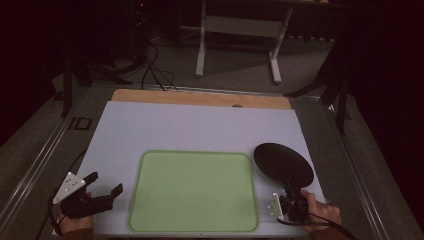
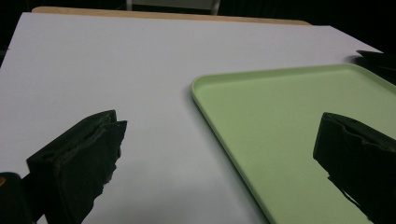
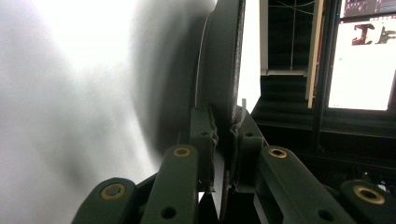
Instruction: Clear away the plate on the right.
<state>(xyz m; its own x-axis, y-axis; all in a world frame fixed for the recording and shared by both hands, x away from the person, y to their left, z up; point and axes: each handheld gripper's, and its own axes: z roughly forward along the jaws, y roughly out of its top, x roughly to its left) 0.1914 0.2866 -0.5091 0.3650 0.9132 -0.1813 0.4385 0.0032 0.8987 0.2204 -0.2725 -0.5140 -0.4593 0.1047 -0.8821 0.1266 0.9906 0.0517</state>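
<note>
While I watch from the high view, this is what I read off the scene:

Surface: the tabletop [image 1: 165, 127] is covered by a pale, matt white sheet, with a strip of bare wood [image 1: 200, 98] showing along its far edge.
Tray: a light green tray [image 1: 150, 210] with rounded corners and a low raised rim lies flat on the near half of the sheet, roughly at the middle between my two hands.
Room: dim and dark at the sides — grey carpet beyond the tabletop, the white legs of another desk [image 1: 201, 55] at the back, black cables [image 1: 150, 65] trailing across the floor.
Screen: in the right gripper view a bright monitor [image 3: 359, 65] glows off to the side.
Plate: a black round plate [image 1: 283, 164], matt and shallow, sits just right of the tray near the sheet's right edge; it looks tilted, its near rim raised at the tool.
Right tool [image 1: 289, 196]: clamped on the plate's near rim — in the right gripper view the pads press the thin edge from both sides, the dark disc [image 3: 219, 79] rising edge-on above them.
Left tool [image 1: 105, 182]: jaws wide apart, nothing between them, hovering at the tray's left side over the white sheet.
Left view: the tray's [image 2: 261, 121] corner lies ahead between the two black jaws.
</note>
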